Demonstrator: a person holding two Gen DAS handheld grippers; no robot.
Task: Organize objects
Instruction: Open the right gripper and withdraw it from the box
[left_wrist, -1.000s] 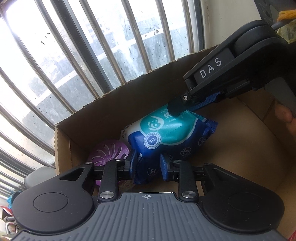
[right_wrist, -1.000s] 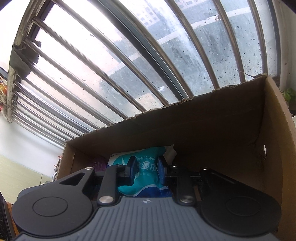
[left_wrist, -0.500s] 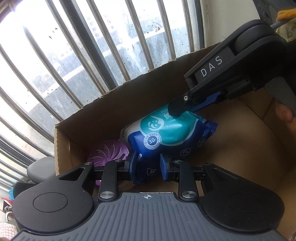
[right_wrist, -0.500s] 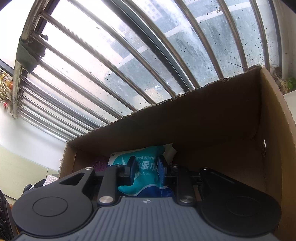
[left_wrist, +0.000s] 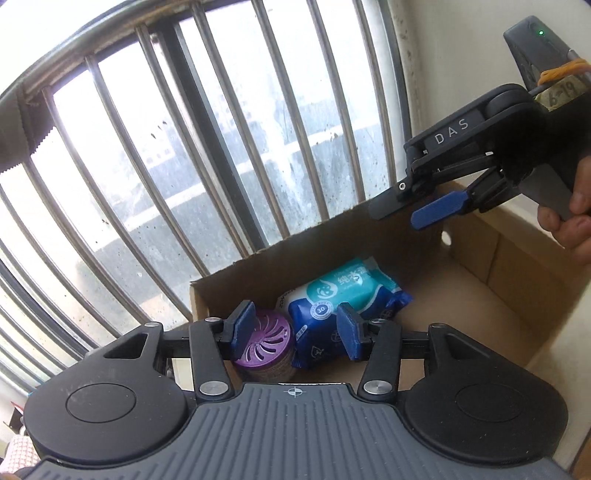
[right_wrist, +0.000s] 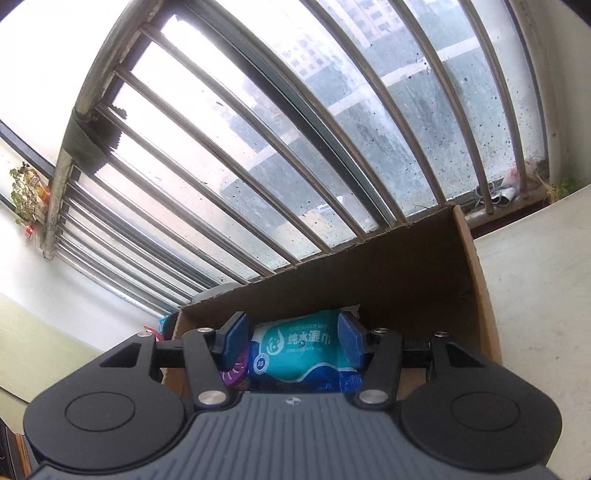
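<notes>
both grippers, left (left_wrist: 293, 328) and right (right_wrist: 291, 341), are opening and lifting off the wipes (left_wrist: 343, 295), now lying released in the box (left_wrist: 517, 295); stowing looks done.

Home interior by a barred window (right_wrist: 295, 147), cardboard box (left_wrist: 517, 280) of household goods, potted plant (right_wrist: 22, 192) on ledge

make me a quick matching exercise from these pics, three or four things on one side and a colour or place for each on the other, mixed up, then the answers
Things:
1. wet wipes pack
2. round vented container
3. cardboard box
4. right tool

Matches:
A. brown, open at the top, below the barred window
B. above the box, held in a hand
C. purple top, lying in the box
D. teal and blue, lying in the box

Pairs: 1-D, 2-C, 3-A, 4-B
</notes>
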